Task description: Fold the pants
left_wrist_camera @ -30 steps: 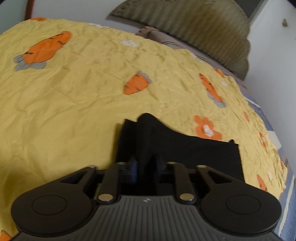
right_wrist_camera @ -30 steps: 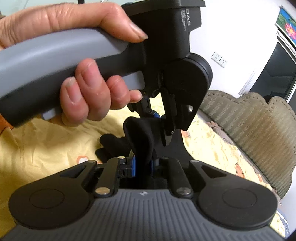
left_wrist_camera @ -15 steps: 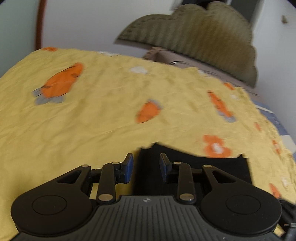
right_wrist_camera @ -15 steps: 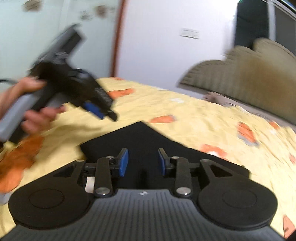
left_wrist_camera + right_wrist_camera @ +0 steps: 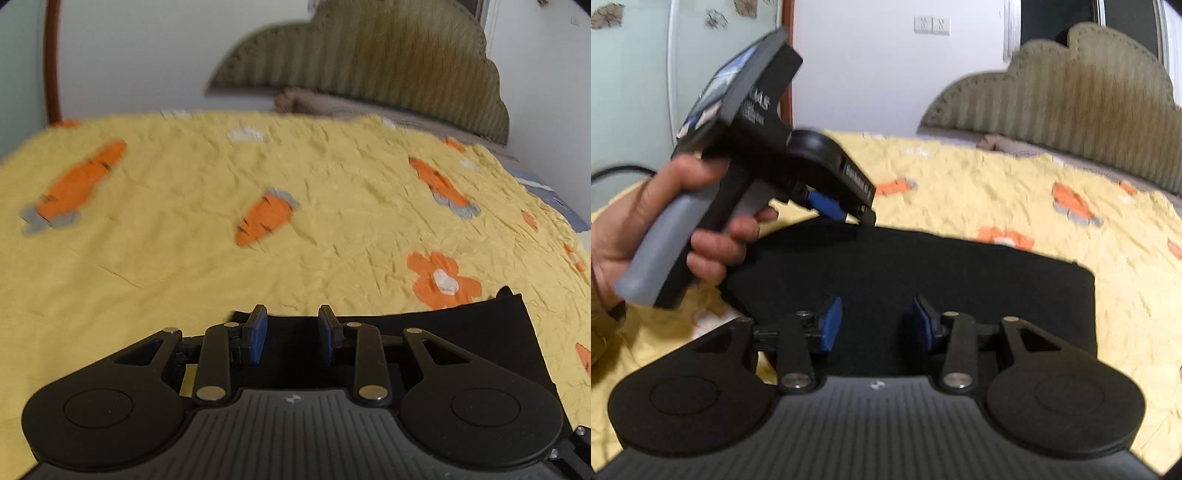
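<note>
The black pants (image 5: 923, 273) lie folded flat on the yellow bedspread (image 5: 997, 192); they also show in the left wrist view (image 5: 461, 332). My right gripper (image 5: 877, 325) is open and empty, just above the near part of the pants. My left gripper (image 5: 291, 332) is open and empty over the pants' far left edge. In the right wrist view the left gripper (image 5: 834, 210) is held by a hand above the pants' left corner, blue pads showing.
The yellow bedspread with orange carrots and flowers (image 5: 266, 218) covers the bed. An olive padded headboard (image 5: 369, 66) and a brown pillow (image 5: 314, 103) stand at the far end. White walls are behind and to the right.
Both grippers opened and let go of the pants, which now lie flat. Both grippers pulled back and lifted; the left one moved away to the left.
</note>
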Available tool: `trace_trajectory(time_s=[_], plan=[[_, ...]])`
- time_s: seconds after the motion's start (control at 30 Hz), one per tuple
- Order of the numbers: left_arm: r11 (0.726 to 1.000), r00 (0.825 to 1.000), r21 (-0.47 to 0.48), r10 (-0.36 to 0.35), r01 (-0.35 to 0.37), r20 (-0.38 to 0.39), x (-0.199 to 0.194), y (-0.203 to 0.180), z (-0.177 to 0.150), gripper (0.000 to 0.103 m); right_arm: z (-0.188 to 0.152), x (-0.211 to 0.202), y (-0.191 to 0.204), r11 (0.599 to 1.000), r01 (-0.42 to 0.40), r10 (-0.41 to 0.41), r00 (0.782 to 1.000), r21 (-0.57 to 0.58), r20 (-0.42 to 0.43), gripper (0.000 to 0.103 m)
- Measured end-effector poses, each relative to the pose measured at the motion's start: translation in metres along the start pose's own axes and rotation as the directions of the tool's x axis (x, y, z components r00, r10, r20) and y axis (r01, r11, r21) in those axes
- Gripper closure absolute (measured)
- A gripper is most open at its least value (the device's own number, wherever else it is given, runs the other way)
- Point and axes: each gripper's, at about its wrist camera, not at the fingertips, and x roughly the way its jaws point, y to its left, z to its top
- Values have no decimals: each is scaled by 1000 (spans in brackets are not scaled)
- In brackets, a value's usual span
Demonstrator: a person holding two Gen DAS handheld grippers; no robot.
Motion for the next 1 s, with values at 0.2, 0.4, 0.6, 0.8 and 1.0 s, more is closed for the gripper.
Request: trace_trajectory(time_s=[0.2,0.4,0.6,0.8,1.0], plan=[[1000,1000,16,-1,2,-24,-26,9,-29,74,-2,16,18,997,-44,43,999,-59,-26,63],[995,997,63,73,-75,27,-55,9,-49,73,1,13,12,999,-40,40,999,-26,-20,62],[993,997,92,80,-80,2,-47,7,-59,73,-4,17,8,999,-45,44,998,-25,-54,52],[995,997,79,58,-62,46,-60,-3,-39,73,0,3,-2,1000,-20,20,1000,25,-15,14],[999,1000,48,23,-23,-4,-19,-17,-13,61,6,-13,-33,983,121,-126,991,138,32,0]])
